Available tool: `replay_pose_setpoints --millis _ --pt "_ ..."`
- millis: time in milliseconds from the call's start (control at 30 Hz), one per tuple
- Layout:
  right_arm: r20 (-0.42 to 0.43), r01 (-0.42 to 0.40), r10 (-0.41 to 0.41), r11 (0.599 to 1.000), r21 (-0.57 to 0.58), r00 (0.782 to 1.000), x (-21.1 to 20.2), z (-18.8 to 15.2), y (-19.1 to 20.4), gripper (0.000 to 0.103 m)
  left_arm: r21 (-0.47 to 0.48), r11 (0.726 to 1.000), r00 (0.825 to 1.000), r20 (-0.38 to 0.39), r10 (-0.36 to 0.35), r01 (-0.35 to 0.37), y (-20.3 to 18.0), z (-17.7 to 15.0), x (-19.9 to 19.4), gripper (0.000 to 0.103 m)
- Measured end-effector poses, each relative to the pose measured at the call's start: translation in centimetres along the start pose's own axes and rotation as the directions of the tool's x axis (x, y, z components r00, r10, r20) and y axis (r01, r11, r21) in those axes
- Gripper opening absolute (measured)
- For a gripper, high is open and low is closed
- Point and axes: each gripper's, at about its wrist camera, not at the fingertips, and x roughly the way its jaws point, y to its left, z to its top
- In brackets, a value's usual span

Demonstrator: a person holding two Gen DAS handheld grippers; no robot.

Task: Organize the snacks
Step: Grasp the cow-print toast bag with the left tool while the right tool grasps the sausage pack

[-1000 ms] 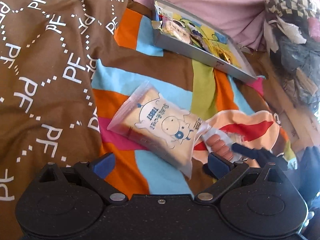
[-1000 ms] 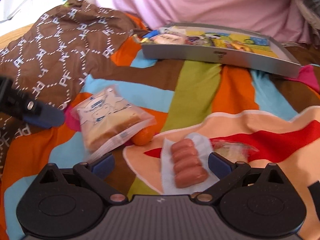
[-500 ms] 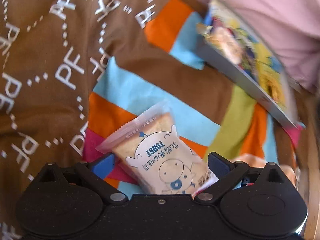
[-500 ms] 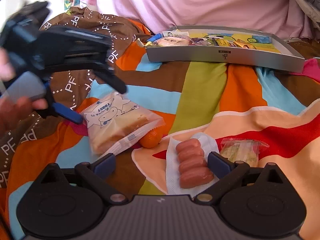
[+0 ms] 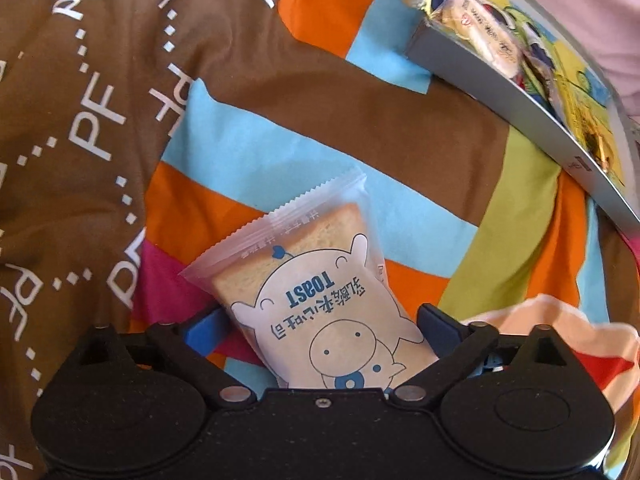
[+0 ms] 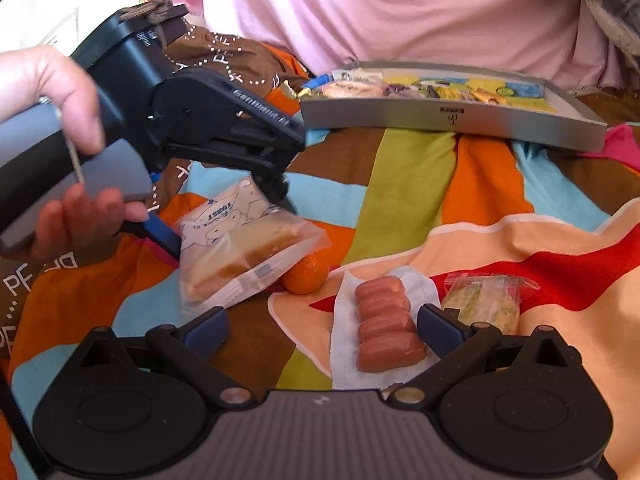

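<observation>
A clear toast packet (image 5: 320, 292) with a cartoon print lies on the striped bedcover. My left gripper (image 5: 322, 326) is open and straddles it, one blue finger on each side. The right wrist view shows that gripper (image 6: 224, 216), held by a hand (image 6: 48, 88), tipped down over the packet (image 6: 240, 248). My right gripper (image 6: 324, 330) is open low over the cover, with a pack of sausages (image 6: 384, 320) lying near its right finger. An orange (image 6: 306, 278) is tucked under the packet's edge. A small clear sweet pack (image 6: 484, 300) lies to the right.
A grey tray (image 6: 440, 114) holding several wrapped snacks rests at the back against pink fabric; in the left wrist view the tray (image 5: 500, 92) is at the upper right. A brown patterned quilt (image 5: 80, 120) is heaped on the left.
My left gripper has moved forward and down until the toast packet sits between its open fingers. The right gripper has barely shifted.
</observation>
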Motion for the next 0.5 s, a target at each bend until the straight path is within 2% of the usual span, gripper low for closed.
replay_pose_setpoints --millis 200,333,433,500 --pt "0.079 0.052 -0.058 0.996 0.074 0.995 -1.6 0.1 -1.3 0.102 0.091 0.995 0.999 -0.011 -0.041 0.042 1.4 -1.3 -1.5 0.084" --pt "0.059 0.069 -0.074 0.994 0.08 0.995 -1.4 0.4 -1.6 0.102 0.179 0.982 0.997 -0.053 -0.057 0.066 2.8 -1.9 -2.3 0.077" --pt "0.013 0.077 -0.077 0.997 0.028 0.997 -0.4 0.7 -1.0 0.102 0.257 0.963 0.995 -0.078 -0.067 0.085 3.7 -2.5 -3.4 0.076" --pt "-0.026 0.109 -0.109 0.994 -0.012 0.994 0.4 0.8 -0.4 0.102 0.286 0.953 0.993 -0.08 -0.083 0.102 4.5 -2.8 -4.0 0.076"
